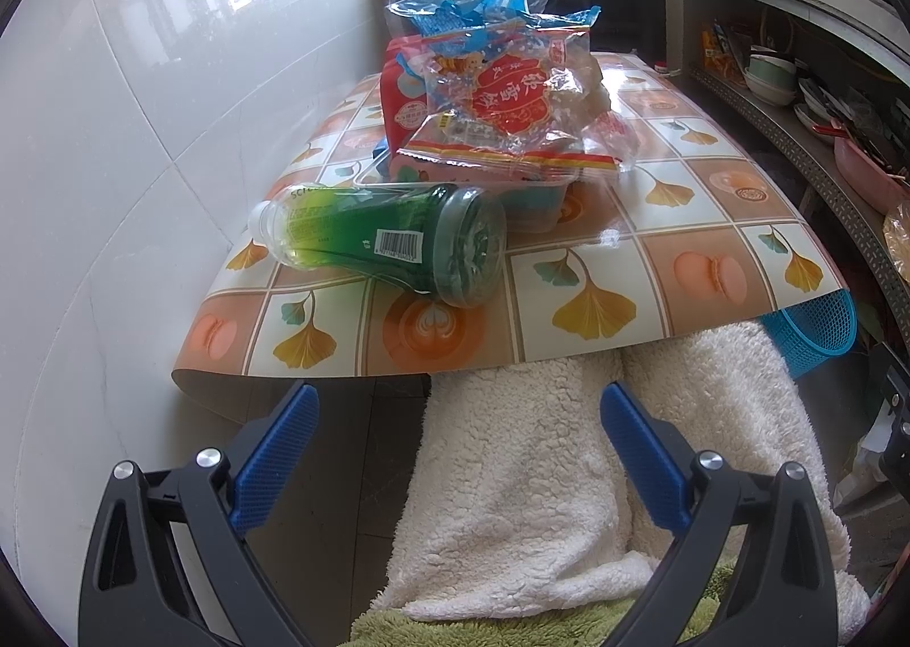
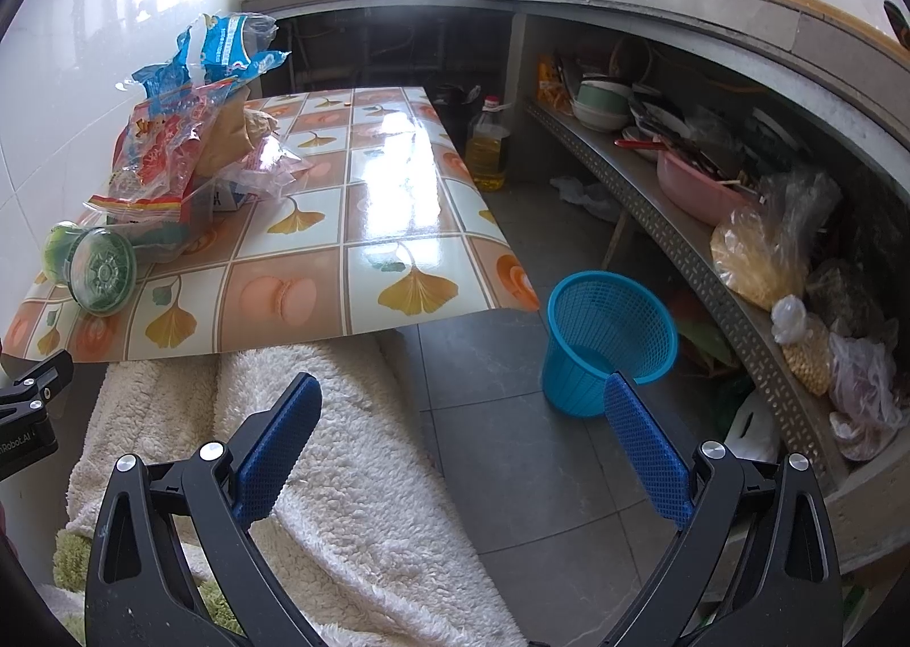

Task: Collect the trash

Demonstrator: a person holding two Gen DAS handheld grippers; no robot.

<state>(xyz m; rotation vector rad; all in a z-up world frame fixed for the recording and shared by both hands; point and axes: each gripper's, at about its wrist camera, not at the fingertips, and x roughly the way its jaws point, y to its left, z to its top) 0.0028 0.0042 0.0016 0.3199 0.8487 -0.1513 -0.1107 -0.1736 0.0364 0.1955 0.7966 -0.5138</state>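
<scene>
Collection not yet begun: I read both left tongs (image 1: 458, 408) and right tongs (image 2: 463, 399) as spread apart, gripping nothing. Green bottle (image 1: 387, 240) and wrapper pile (image 1: 500, 101) lie on the surface (image 1: 711, 226); the blue basket (image 2: 606, 342) beside it holds nothing visible.

The blue mesh plastic basket (image 1: 813, 331) is mostly hidden behind the bench's (image 1: 705, 300) right front corner in the left wrist view. Print on the crumpled red-and-clear snack wrappers (image 1: 506, 101) is too blurred to read. The green plastic bottle's (image 2: 94, 266) neck is hidden behind its base in the right wrist view.
</scene>
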